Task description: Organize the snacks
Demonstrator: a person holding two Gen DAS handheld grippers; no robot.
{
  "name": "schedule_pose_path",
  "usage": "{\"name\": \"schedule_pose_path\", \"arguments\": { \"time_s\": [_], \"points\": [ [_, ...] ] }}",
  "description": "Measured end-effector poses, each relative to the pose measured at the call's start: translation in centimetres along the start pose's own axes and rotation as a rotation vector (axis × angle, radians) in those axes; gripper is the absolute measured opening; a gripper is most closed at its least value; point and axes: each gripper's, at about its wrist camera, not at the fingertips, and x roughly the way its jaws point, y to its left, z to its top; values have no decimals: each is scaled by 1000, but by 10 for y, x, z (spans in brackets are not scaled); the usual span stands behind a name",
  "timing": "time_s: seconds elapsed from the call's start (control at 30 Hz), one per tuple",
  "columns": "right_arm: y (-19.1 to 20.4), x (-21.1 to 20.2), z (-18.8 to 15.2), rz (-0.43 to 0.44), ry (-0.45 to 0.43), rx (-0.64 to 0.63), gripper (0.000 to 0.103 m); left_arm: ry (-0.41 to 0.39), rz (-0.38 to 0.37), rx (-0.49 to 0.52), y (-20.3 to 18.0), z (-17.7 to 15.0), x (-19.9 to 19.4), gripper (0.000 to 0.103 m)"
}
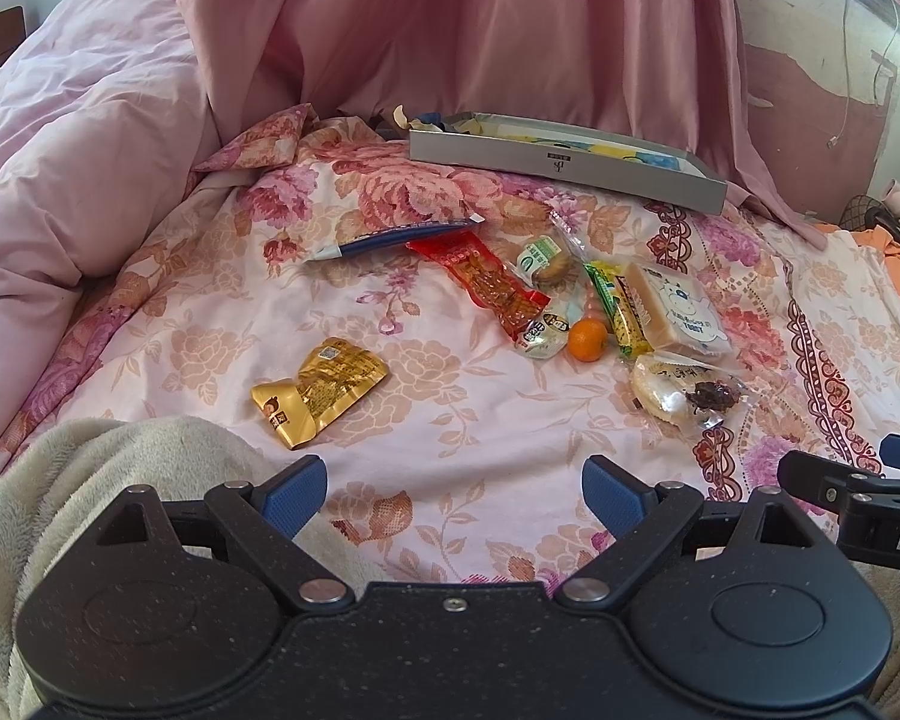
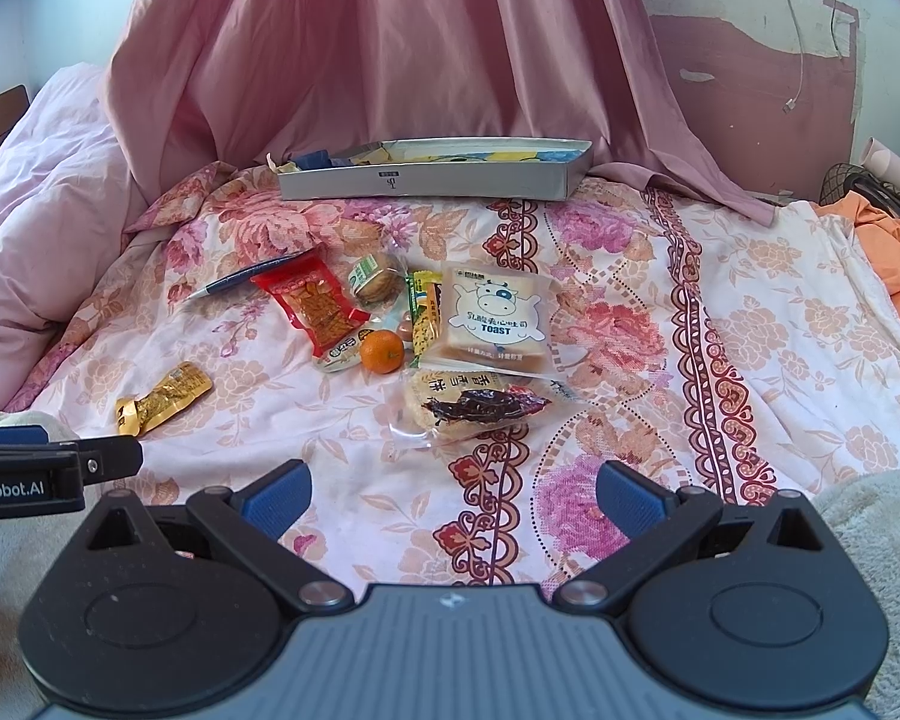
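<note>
Snacks lie on a floral bedsheet (image 1: 222,312): a gold packet (image 1: 318,390) (image 2: 165,399), a red packet (image 1: 486,285) (image 2: 312,303), a toast pack (image 1: 681,312) (image 2: 495,315), a small orange (image 1: 587,340) (image 2: 381,351), a green-yellow bar (image 1: 615,306), a round cake (image 1: 546,261) (image 2: 378,282) and a rice cracker pack (image 1: 684,393) (image 2: 474,405). A shallow silver box (image 1: 564,165) (image 2: 432,177) sits at the back. My left gripper (image 1: 455,495) is open and empty, near the gold packet. My right gripper (image 2: 453,495) is open and empty, short of the cracker pack.
A blue-and-white flat packet (image 1: 390,237) (image 2: 240,279) lies left of the red packet. A pink duvet (image 1: 78,150) is piled on the left, a pink curtain (image 2: 390,48) hangs behind, an orange cloth (image 2: 894,258) lies right, and a beige fleece (image 1: 90,468) is near me.
</note>
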Motion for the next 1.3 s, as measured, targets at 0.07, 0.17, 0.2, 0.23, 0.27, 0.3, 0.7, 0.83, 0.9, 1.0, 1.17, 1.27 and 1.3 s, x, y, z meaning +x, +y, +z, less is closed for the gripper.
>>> {"name": "schedule_pose_path", "arguments": {
  "time_s": [0.07, 0.17, 0.2, 0.23, 0.27, 0.3, 0.7, 0.83, 0.9, 1.0, 1.17, 1.27, 1.3],
  "points": [
    [0, 0, -1, 0, 1, 0, 103, -1, -1, 0, 0, 0, 0, 92],
    [0, 0, -1, 0, 0, 0, 103, -1, -1, 1, 0, -1, 1, 92],
    [0, 0, 0, 0, 0, 0, 103, -1, -1, 0, 0, -1, 1, 92],
    [0, 0, 0, 0, 0, 0, 103, 0, -2, 0, 0, 0, 0, 92],
    [0, 0, 0, 0, 0, 0, 103, -1, -2, 1, 0, -1, 1, 92],
    [0, 0, 1, -1, 0, 1, 103, -2, -2, 1, 0, -1, 1, 92],
    [-2, 13, 3, -8, -9, -8, 103, 6, 0, 8, 6, 6, 22, 92],
    [-9, 24, 12, -9, -18, -14, 103, -3, -14, 53, -1, 18, 34, 92],
    [-16, 31, 18, 17, -5, -3, 103, -2, -50, 63, -3, 23, 42, 92],
    [-25, 46, 26, 62, 38, 34, 103, -3, -93, 70, -5, 31, 55, 92],
    [-32, 64, 38, 39, 17, -9, 103, -26, -121, 133, -14, 43, 81, 92],
    [-39, 83, 52, 39, 20, -27, 103, -40, -135, 174, -19, 50, 99, 92],
    [-43, 93, 58, 51, 26, -21, 103, -42, -137, 183, -20, 51, 105, 92]
  ]
}}
